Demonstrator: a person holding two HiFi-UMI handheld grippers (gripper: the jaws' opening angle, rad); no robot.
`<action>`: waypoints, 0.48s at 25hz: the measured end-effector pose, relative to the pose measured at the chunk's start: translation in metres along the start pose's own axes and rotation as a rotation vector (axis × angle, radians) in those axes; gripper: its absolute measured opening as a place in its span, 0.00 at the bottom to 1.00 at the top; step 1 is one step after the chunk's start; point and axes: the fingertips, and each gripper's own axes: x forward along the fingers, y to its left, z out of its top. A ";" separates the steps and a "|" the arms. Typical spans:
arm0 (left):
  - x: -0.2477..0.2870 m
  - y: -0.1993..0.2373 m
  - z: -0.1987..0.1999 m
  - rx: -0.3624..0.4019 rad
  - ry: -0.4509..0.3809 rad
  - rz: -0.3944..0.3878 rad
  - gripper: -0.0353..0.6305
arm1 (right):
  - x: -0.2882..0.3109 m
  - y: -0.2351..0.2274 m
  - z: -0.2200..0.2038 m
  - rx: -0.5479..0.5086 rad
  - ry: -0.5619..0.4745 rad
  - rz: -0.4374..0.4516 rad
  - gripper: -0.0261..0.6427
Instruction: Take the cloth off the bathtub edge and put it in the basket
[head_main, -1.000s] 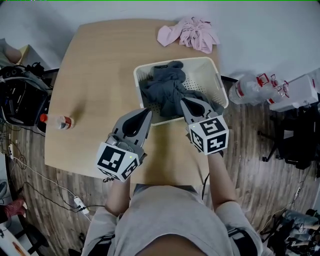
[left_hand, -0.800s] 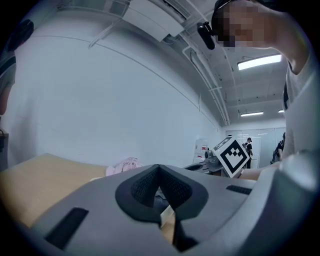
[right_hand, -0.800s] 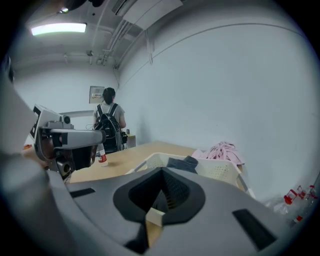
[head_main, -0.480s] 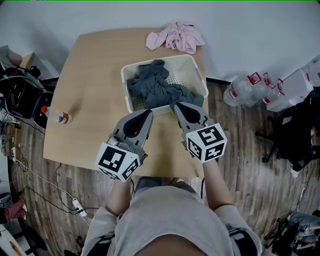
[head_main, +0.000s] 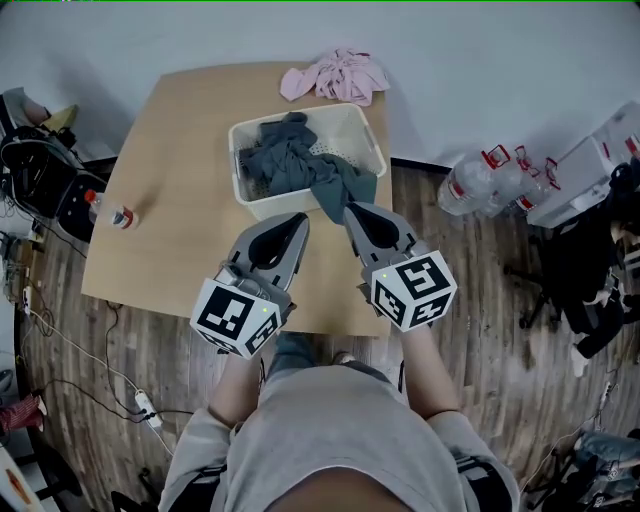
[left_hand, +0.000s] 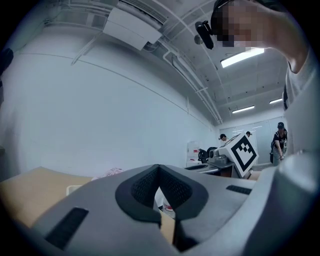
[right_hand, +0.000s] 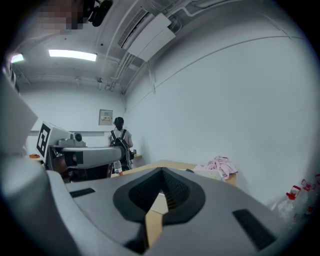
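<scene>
A lab-like workroom: bare white wall (left_hand: 75, 110), strip light (right_hand: 72, 55), ceiling pipes (left_hand: 187, 82), cables (head_main: 75, 352) across the floor (head_main: 500, 330).

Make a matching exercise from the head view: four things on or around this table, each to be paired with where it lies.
Things:
1. grey cloth
2. pink cloth
3. small bottle
4. large plastic bottles

Places:
A. on the wooden floor, right of the table
B. in the white basket, one end over its near rim
C. at the table's far edge, behind the basket
D. near the table's left edge

Pairs: 1-B, 2-C, 3-D, 4-A
</scene>
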 end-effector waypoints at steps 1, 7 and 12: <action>-0.001 -0.008 0.001 0.004 -0.003 0.001 0.05 | -0.008 0.002 0.001 -0.001 -0.008 0.004 0.05; -0.007 -0.051 0.006 0.023 -0.019 0.003 0.05 | -0.052 0.006 0.006 -0.007 -0.044 0.019 0.05; -0.013 -0.086 0.007 0.041 -0.025 0.003 0.05 | -0.085 0.009 0.005 -0.007 -0.072 0.027 0.05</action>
